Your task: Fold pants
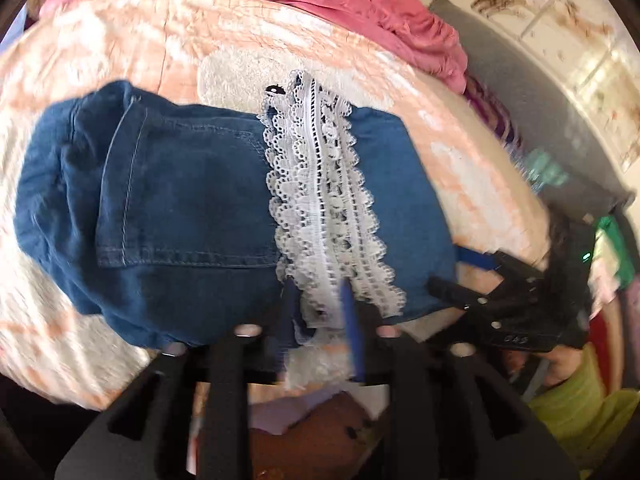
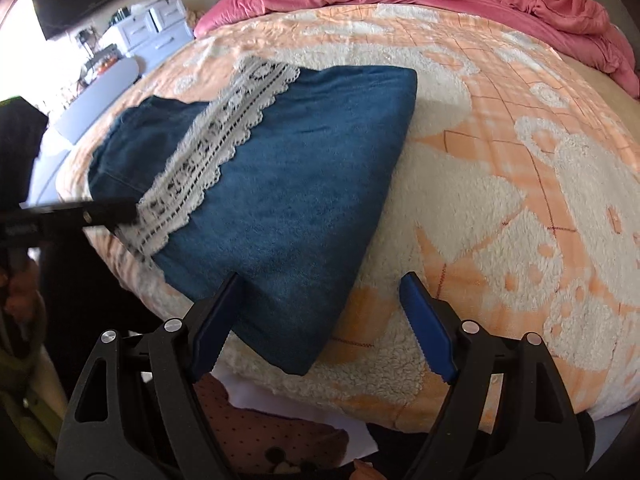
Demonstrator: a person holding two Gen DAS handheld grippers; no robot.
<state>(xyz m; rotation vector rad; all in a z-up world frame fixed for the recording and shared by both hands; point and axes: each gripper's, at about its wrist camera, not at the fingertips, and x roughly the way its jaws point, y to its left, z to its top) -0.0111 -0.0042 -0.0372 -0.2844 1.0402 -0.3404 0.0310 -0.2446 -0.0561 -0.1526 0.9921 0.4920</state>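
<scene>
Two hand-held grippers were seen at the near edge of the folded dark-blue denim pants (image 2: 288,184) with a white lace band, laid on the peach-and-cream fleece blanket (image 2: 520,160). The right gripper (image 2: 320,320) was spread wide and empty, the bundle's near corner lying between its blue pads (image 2: 428,328), untouched. The left gripper (image 1: 320,320) was partly closed at the lace end; whether cloth was pinched could not be told. The long axis was judged to run away leftward from the right gripper.
</scene>
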